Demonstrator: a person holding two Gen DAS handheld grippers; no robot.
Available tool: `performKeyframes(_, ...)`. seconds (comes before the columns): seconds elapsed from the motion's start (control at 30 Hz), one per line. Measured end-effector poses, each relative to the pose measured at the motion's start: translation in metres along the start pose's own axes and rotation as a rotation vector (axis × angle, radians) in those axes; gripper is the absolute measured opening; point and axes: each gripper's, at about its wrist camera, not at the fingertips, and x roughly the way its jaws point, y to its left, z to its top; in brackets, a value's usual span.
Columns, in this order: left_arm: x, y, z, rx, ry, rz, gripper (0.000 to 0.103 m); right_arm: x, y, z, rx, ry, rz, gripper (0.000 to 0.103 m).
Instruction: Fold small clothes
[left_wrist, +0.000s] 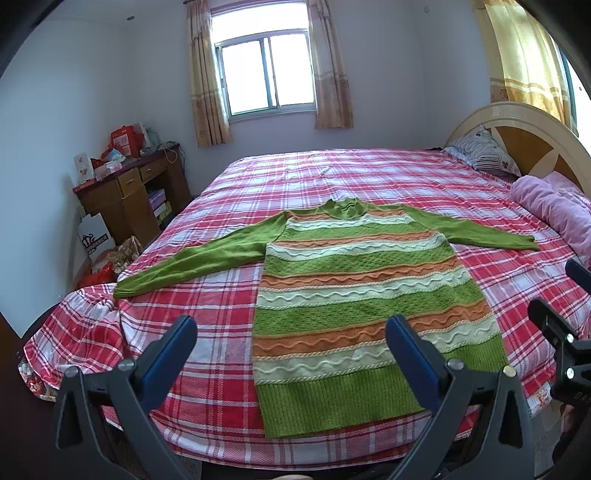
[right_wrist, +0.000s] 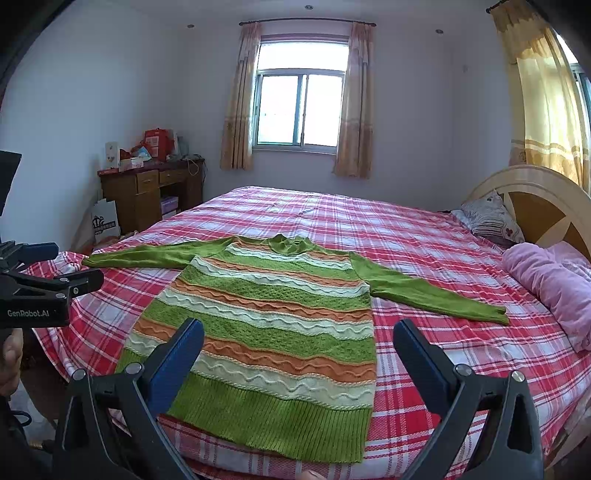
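2 tongs, left tongs (left_wrist: 291, 325) and right tongs (right_wrist: 298, 328), gape empty above the flat striped sweater (left_wrist: 354, 291) on the bed (left_wrist: 221, 229); only the right view shows a hand (right_wrist: 11, 360).

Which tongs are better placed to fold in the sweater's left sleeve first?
Left. The left tongs hang open near the hem on that side, with the left sleeve ahead; the right tongs face the sweater's other edge.

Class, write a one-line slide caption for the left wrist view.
Open left claw hovers above a striped green knitted sweater spread flat.
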Motion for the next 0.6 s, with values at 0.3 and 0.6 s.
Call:
performKeyframes(0.3,0.0000,0.0001,-0.0010,0.002,0.000,0.003,0.103,0.0027,-0.0009,-0.0014,0.000,0.005,0.004,0.102)
performKeyframes(0.6,0.0002,0.0000,-0.0007,0.002,0.001,0.002,0.103,0.0029,0.0001,-0.0033,-0.001,0.009,0.004,0.102)
